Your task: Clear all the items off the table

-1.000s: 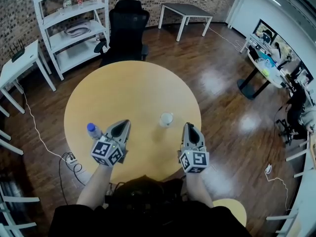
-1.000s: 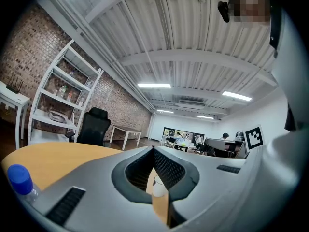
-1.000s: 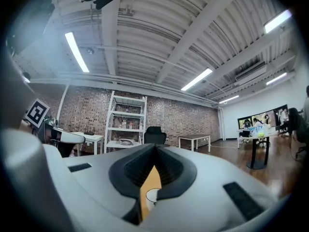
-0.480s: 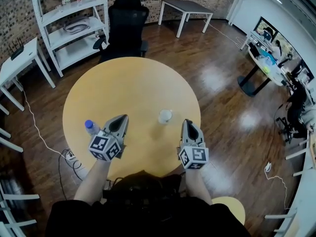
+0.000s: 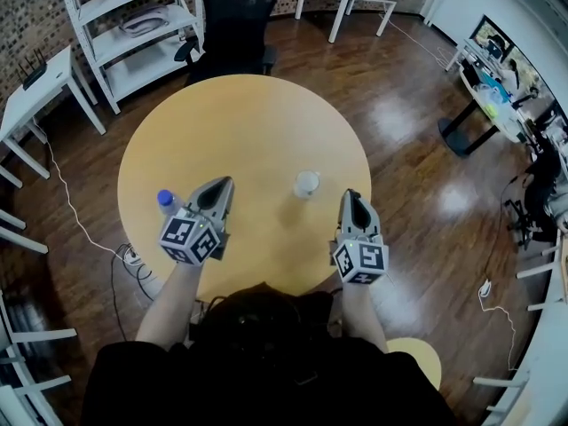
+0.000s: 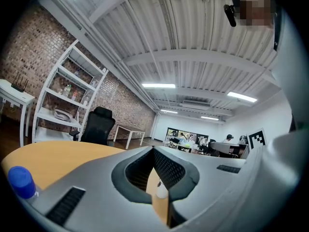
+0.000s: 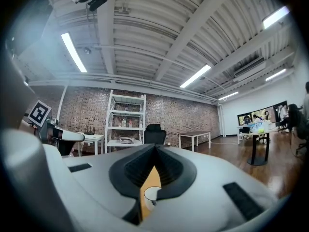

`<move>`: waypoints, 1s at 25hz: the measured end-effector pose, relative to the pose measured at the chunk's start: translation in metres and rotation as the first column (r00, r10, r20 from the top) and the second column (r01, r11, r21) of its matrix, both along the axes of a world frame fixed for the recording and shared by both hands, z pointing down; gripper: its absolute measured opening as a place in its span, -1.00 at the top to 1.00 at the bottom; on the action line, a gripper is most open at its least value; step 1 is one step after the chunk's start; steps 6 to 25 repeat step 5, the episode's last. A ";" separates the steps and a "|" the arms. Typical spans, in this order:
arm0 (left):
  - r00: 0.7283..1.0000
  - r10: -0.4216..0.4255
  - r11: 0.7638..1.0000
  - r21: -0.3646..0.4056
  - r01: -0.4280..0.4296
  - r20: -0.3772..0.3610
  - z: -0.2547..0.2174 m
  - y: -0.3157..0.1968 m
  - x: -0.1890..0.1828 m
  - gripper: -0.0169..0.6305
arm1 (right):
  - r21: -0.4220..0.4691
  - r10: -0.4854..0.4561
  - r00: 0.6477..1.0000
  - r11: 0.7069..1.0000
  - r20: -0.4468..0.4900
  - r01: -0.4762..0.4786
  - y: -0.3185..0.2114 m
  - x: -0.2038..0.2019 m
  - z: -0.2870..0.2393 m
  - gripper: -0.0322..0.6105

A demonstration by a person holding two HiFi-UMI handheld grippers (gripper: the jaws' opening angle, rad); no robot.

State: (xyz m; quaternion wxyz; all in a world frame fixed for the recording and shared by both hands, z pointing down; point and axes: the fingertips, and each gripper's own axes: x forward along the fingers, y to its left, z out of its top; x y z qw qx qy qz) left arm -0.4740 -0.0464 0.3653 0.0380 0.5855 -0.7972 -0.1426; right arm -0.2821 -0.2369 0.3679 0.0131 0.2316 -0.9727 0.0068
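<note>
Above the round tan table [image 5: 240, 122], left hand-held gripper [image 5: 223, 185] and right hand-held gripper [image 5: 352, 196], shut and empty, flank a clear cup [image 5: 306, 183].

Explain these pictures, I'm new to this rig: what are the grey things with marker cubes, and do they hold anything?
A person holds a two-jaw gripper in each hand. One picture comes from a head camera looking down; the other two from cameras riding on each gripper. On the round table stand a blue-capped bottle, beside the left gripper, and a clear cup, nearer the right gripper. Both grippers have their jaws together and hold nothing.
</note>
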 end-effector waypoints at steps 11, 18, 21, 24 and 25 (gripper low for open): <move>1.000 0.001 1.000 -0.003 -0.001 -0.013 0.005 0.001 -0.003 0.95 | 0.028 -0.017 1.000 0.999 -0.012 0.017 0.008 -0.009 -0.002 0.89; 1.000 0.001 1.000 -0.003 -0.001 -0.013 0.005 0.001 -0.003 0.95 | 0.028 -0.017 1.000 0.999 -0.012 0.017 0.008 -0.009 -0.002 0.89; 1.000 0.001 1.000 -0.003 -0.001 -0.013 0.005 0.001 -0.003 0.95 | 0.028 -0.017 1.000 0.999 -0.012 0.017 0.008 -0.009 -0.002 0.89; 1.000 0.001 1.000 -0.003 -0.001 -0.013 0.005 0.001 -0.003 0.95 | 0.028 -0.017 1.000 0.999 -0.012 0.017 0.008 -0.009 -0.002 0.89; 1.000 0.001 1.000 -0.003 -0.001 -0.013 0.005 0.001 -0.003 0.95 | 0.028 -0.017 1.000 0.999 -0.012 0.017 0.008 -0.009 -0.002 0.89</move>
